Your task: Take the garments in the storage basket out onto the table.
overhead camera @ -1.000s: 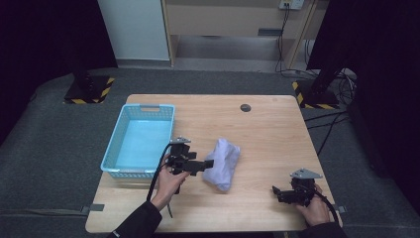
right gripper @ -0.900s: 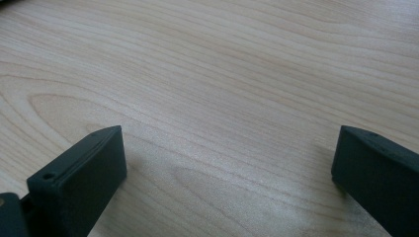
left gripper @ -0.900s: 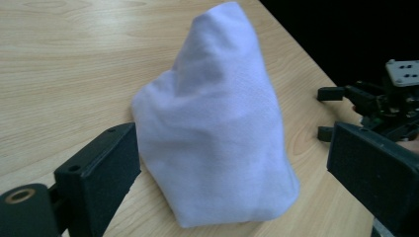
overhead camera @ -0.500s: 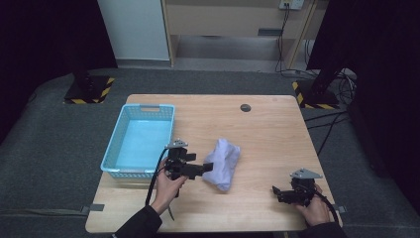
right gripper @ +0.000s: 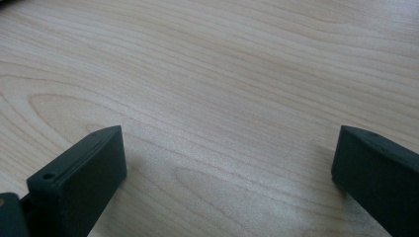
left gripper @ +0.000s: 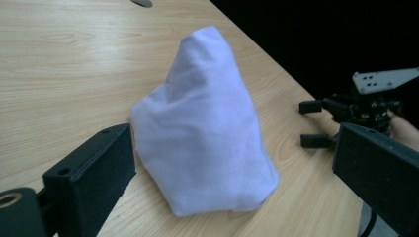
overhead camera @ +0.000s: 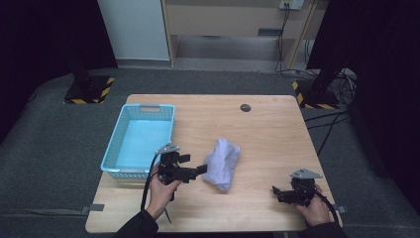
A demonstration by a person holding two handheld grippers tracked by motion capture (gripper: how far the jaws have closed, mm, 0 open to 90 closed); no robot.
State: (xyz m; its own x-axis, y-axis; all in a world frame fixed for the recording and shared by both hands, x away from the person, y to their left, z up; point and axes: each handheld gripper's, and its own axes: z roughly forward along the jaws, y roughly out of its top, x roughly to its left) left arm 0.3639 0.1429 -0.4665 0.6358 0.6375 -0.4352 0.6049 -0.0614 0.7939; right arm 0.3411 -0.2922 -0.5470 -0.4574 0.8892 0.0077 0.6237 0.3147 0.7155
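A crumpled pale lilac cloth (overhead camera: 223, 162) lies on the wooden table (overhead camera: 267, 134), right of its middle. My left gripper (overhead camera: 194, 164) is just left of the cloth, pointing at it. Its jaws have just been opening and stand wide. In the left gripper view the cloth (left gripper: 207, 123) lies heaped between my left gripper's (left gripper: 237, 143) jaws, and the pads do not press on it. My right gripper (overhead camera: 278, 194) rests open near the front right corner. Bare wood lies between its jaws in the right gripper view (right gripper: 227, 148).
A light blue plastic basket (overhead camera: 148, 105) stands at the table's left, close behind my left hand, with nothing in it. A small dark round disc (overhead camera: 245, 107) sits near the far edge. The other hand's gripper (left gripper: 316, 123) shows beyond the cloth.
My left gripper has shifted a little to the left and toward the near edge, and its jaws stand wider. The cloth and the right gripper have stayed put.
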